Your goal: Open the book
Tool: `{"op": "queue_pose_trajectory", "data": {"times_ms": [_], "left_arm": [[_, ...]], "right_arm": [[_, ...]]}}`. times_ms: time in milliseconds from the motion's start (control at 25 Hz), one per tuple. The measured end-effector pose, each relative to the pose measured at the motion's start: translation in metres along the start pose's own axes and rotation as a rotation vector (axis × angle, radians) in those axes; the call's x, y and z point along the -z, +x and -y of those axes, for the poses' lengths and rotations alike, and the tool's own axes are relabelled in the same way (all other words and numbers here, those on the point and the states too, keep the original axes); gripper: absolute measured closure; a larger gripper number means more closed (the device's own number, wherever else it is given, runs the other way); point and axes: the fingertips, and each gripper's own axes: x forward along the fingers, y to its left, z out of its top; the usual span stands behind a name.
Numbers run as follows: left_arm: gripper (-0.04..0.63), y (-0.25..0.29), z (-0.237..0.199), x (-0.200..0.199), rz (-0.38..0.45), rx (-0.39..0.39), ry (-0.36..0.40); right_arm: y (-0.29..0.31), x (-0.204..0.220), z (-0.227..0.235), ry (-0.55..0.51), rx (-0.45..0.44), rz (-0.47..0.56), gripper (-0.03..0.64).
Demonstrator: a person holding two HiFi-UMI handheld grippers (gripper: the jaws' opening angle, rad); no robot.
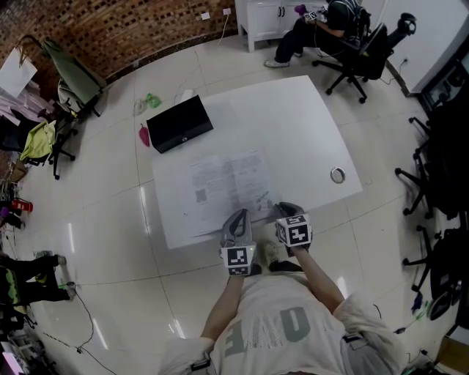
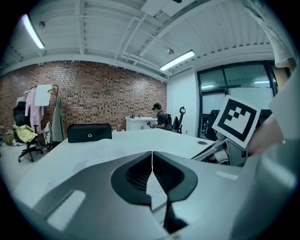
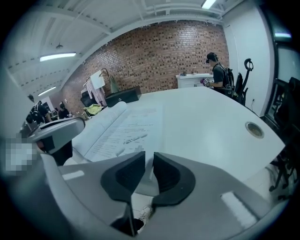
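The book point(image 1: 223, 183) lies open and flat on the white table point(image 1: 293, 124), its printed pages facing up. Both grippers hover at the table's near edge, just below the book. My left gripper point(image 1: 236, 218) has its jaws shut tip to tip point(image 2: 152, 154) with nothing between them; the page point(image 2: 108, 150) stretches out behind. My right gripper point(image 1: 286, 211) stands open by a narrow gap point(image 3: 149, 157), right over the near edge of the right-hand page point(image 3: 122, 129); nothing is pinched in it. The left gripper point(image 3: 56, 133) shows at the left of the right gripper view.
A black box point(image 1: 179, 123) rests at the table's far left corner. A round metal grommet point(image 1: 337, 175) sits near the right edge. Office chairs point(image 1: 359, 51) and a seated person point(image 1: 322, 22) are beyond the table; clutter lines the left wall.
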Motion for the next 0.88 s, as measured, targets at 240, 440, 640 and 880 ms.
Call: {"op": "queue_pose_trajectory", "data": {"times_ms": [240,440,640,880], "left_arm": [[0.571,0.0,0.001,0.0,0.004,-0.002,-0.006],[0.571,0.007,0.019,-0.002,0.006,0.051,0.028],[0.479,0.02,0.054,0.008,-0.039,0.187,0.058],[0.469,0.024,0.066,0.005,-0.03,0.224,0.096]], "right_arm": [[-0.008,-0.008,-0.002,-0.048,-0.007,-0.003,0.592],[-0.024,-0.031,-0.014,-0.075,-0.039,0.038,0.598],[-0.036,-0.05,-0.028,-0.092,-0.075,0.077,0.601],[-0.044,-0.062,-0.031,-0.105,-0.092,0.103,0.606]]}}
